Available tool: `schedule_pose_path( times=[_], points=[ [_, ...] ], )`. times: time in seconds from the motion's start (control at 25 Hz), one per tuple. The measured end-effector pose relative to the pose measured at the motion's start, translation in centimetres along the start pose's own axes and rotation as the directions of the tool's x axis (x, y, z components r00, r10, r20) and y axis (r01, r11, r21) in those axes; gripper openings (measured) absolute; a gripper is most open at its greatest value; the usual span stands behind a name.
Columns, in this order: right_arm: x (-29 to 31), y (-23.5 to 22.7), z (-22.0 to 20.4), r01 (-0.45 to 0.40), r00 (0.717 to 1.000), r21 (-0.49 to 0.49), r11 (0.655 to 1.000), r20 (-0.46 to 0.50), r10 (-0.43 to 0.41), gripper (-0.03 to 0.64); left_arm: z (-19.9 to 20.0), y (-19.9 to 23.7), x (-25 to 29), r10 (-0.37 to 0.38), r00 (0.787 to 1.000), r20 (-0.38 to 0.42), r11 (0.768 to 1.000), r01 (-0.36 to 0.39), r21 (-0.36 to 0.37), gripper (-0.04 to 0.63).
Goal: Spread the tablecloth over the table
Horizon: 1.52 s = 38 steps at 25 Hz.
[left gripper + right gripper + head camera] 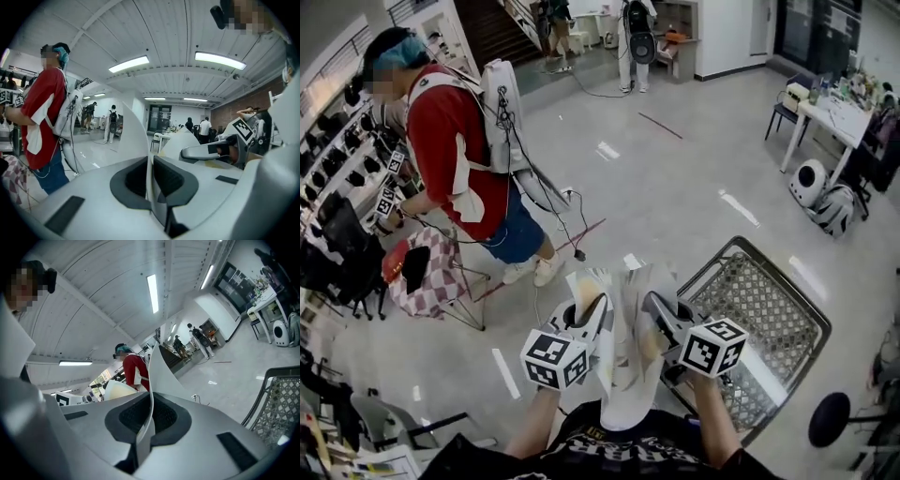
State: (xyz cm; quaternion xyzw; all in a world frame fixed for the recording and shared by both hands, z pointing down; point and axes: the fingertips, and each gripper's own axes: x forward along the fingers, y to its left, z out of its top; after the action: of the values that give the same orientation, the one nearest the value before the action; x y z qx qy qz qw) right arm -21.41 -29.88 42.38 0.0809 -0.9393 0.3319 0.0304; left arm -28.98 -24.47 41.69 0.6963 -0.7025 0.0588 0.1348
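The thin white fabric tablecloth (628, 384) hangs bunched between left gripper (592, 309) and right gripper (659, 309), fingers pinched tight on its edge; light, limp, probably best held at corners.

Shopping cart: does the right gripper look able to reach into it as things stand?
Probably yes: the shopping cart stands open-topped just beside the right gripper, with nothing between, though its jaws are shut on the tablecloth.

Count:
- 2 grippers: left gripper (596, 313) and right gripper (658, 311)
- 2 marker cubes (555, 359), one on each gripper
- 1 tablecloth (630, 375), between the grippers
- 1 wire cart (769, 309), right of the right gripper
- 1 person in red (455, 150), beyond the left gripper
- 2 distant people (636, 42), far ahead of both grippers
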Motion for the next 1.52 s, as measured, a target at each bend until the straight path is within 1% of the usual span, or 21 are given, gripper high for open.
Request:
schedule_pose_path(
  times=[0.16,0.28,0.4,0.52,0.68,0.8,0.92,1.04,1.16,1.24,1.32,1.44,1.52],
  points=[
    [0.5,-2.4,2.9,0.054,0.996,0.040,0.998,0.064,-0.056,0.017,2.1,0.4,4.1,-0.095,0.995,0.003,0.995,0.095,0.018,0.031],
    [0.6,-4.3,5.6,0.114,0.984,0.044,0.993,0.129,-0.118,0.017,3.8,0.9,7.2,-0.167,0.986,0.020,0.985,0.166,0.047,0.031],
    [-0.2,-6.4,8.3,0.186,0.963,0.044,0.982,0.193,-0.191,0.017,5.1,0.3,10.2,-0.239,0.971,0.008,0.964,0.236,0.125,0.031],
    [-1.9,-8.4,11.5,0.256,0.928,0.037,0.966,0.269,-0.256,0.017,6.6,-1.3,13.1,-0.310,0.951,0.005,0.929,0.302,0.216,0.031],
    [-5.3,-10.1,15.4,0.346,0.862,0.040,0.937,0.380,-0.335,0.017,8.3,-4.0,16.0,-0.404,0.914,0.014,0.873,0.381,0.305,0.031],
    [-8.9,-11.2,17.3,0.410,0.808,0.040,0.911,0.447,-0.383,0.017,9.5,-6.5,17.7,-0.466,0.884,0.029,0.836,0.429,0.343,0.031],
    [-13.4,-12.3,18.3,0.487,0.739,0.066,0.871,0.501,-0.451,0.017,10.3,-9.4,19.1,-0.536,0.843,0.047,0.801,0.490,0.343,0.031],
    [-17.5,-13.6,18.1,0.566,0.665,0.112,0.817,0.524,-0.532,0.017,10.3,-12.2,20.3,-0.600,0.799,0.045,0.763,0.555,0.330,0.031],
    [-21.1,-14.2,17.1,0.607,0.601,0.166,0.777,0.545,-0.585,0.017,9.4,-15.0,21.0,-0.661,0.750,0.034,0.721,0.621,0.308,0.032],
    [-23.2,-14.2,16.5,0.617,0.570,0.195,0.763,0.558,-0.604,0.017,8.6,-16.9,21.3,-0.689,0.725,0.022,0.695,0.652,0.304,0.031],
    [-25.4,-14.3,16.0,0.628,0.545,0.217,0.747,0.563,-0.622,0.017,8.1,-18.9,21.8,-0.703,0.711,0.008,0.679,0.668,0.305,0.031],
    [-29.5,-14.8,14.8,0.638,0.504,0.266,0.723,0.566,-0.653,0.017,7.3,-22.2,22.6,-0.717,0.697,-0.013,0.660,0.686,0.307,0.031],
    [-32.6,-15.2,14.0,0.634,0.483,0.301,0.712,0.566,-0.669,0.017,6.8,-24.9,22.8,-0.727,0.685,-0.039,0.639,0.696,0.327,0.031]
  ],
)
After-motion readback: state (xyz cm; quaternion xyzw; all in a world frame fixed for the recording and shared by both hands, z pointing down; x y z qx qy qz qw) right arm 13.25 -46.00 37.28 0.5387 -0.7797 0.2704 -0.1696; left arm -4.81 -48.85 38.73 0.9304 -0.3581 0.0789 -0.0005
